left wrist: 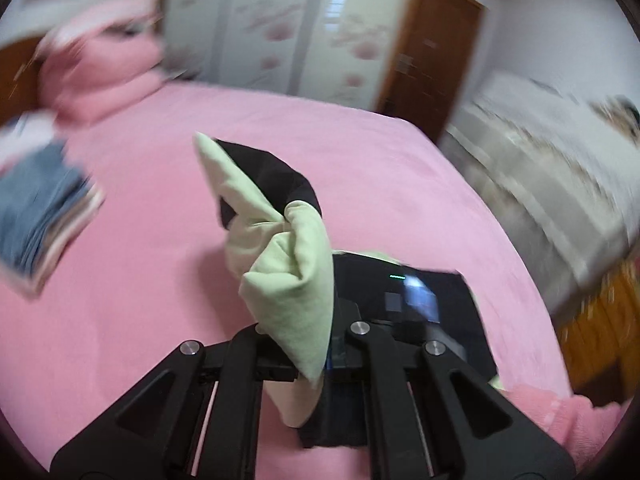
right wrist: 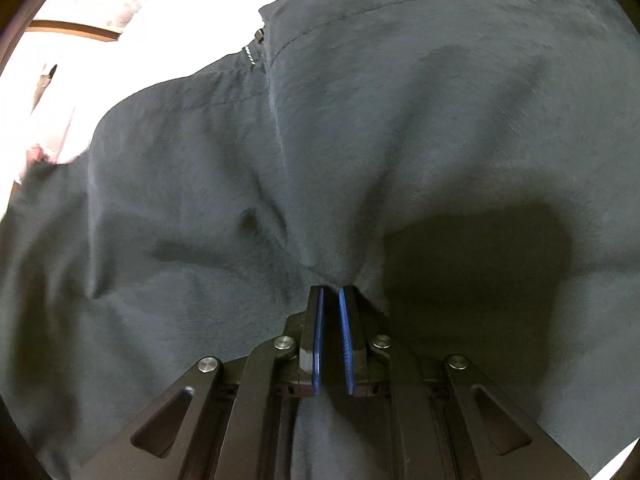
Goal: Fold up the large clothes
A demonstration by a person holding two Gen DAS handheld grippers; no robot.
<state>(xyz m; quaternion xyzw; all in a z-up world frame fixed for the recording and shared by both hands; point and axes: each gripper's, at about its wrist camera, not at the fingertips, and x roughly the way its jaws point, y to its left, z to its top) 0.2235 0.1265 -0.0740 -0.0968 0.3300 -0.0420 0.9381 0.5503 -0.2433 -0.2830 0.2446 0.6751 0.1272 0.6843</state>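
In the left wrist view my left gripper is shut on a garment of pale green and black cloth. The cloth bunches up out of the jaws and stands above the pink bed; the fingertips are hidden under it. The other gripper shows as a black body just right of the bunch. In the right wrist view my right gripper has its blue pads nearly together, pinching dark grey-black cloth that fills almost the whole view. A seam and a zipper pull show at the upper left.
A pile of folded clothes lies on the bed at the left. Pink pillows or bedding lie at the far left. A wardrobe and a wooden door stand behind the bed. A white cabinet is at the right.
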